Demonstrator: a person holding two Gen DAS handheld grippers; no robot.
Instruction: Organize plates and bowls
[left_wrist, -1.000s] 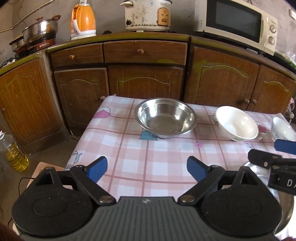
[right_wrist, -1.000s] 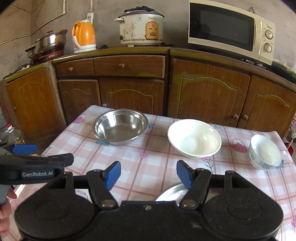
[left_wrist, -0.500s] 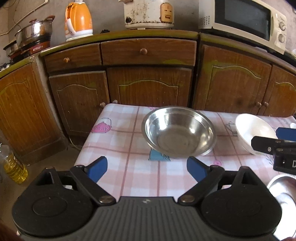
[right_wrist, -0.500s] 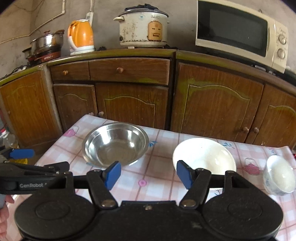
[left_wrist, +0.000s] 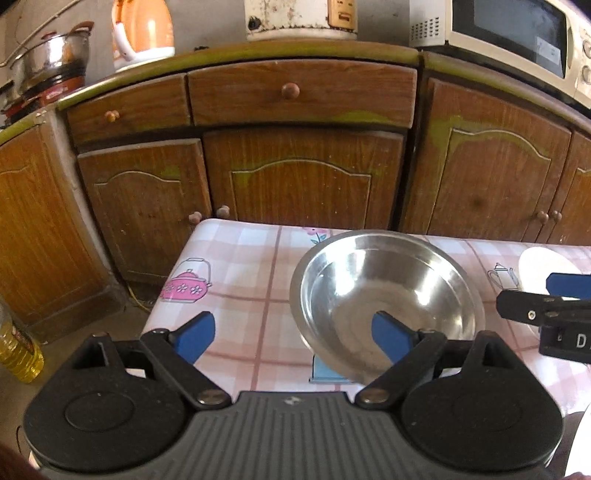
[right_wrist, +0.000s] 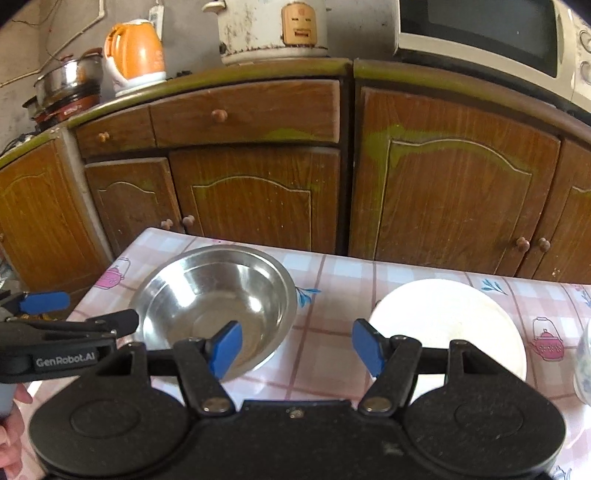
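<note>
A steel bowl (left_wrist: 384, 291) sits on the pink checked tablecloth (left_wrist: 243, 280); it also shows in the right wrist view (right_wrist: 218, 295). My left gripper (left_wrist: 291, 334) is open, its right finger over the bowl's near rim, its left finger over bare cloth. A white bowl (right_wrist: 447, 317) sits to the right of the steel one, partly seen in the left wrist view (left_wrist: 539, 266). My right gripper (right_wrist: 297, 349) is open and empty, over the cloth between the two bowls, its left fingertip in front of the steel bowl. A small patterned bowl (right_wrist: 585, 362) shows at the right edge.
Wooden cabinets (right_wrist: 258, 206) stand close behind the table's far edge. An oil bottle (left_wrist: 18, 350) stands on the floor left of the table. The counter holds a kettle (right_wrist: 135, 55), a rice cooker (right_wrist: 273, 26) and a microwave (right_wrist: 480, 33).
Both grippers have moved forward toward the bowls, which look larger and nearer. The steel plate near the table front has dropped out of view. Both grippers stay open.
</note>
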